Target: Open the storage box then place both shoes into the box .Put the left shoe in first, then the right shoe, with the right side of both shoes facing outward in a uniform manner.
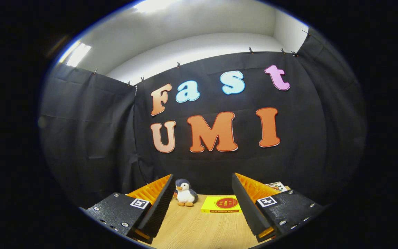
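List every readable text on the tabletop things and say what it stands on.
Yellow box: print on its red disc, too small to read.
Card beyond the fingers: blurred, unreadable.
Penguin: no text.
Gripper, open over the table, empty: patterned squares, no words.

A recording booth: black cloth walls (92, 138) clipped up around a wooden table (199, 228).

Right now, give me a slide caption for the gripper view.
Hand-held gripper open above a wooden table, a plush penguin and yellow box lying beyond its fingers.
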`<state>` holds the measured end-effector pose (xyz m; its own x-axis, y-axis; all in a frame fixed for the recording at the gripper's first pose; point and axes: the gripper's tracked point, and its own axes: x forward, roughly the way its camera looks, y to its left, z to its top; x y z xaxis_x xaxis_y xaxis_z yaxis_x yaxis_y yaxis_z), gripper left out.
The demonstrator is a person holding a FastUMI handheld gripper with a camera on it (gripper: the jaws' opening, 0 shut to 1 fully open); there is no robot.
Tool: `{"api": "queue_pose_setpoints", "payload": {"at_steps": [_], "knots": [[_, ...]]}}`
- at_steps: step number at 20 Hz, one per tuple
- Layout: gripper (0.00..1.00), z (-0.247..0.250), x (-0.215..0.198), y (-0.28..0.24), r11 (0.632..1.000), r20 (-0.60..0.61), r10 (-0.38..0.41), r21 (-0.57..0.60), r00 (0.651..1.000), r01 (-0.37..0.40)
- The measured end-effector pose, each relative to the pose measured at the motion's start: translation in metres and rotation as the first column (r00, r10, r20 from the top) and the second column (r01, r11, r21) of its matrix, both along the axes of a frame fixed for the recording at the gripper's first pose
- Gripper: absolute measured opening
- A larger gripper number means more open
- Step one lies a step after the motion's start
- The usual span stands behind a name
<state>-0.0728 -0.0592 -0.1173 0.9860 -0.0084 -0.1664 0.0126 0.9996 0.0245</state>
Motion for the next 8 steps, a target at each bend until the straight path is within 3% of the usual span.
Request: {"api": "queue_pose_setpoints", "payload": {"at_steps": [8], "knots": [[0.97,-0.0025,-0.0013,-0.0022,1.000,0.010,0.011,-0.004,1.000,-0.010]]}}
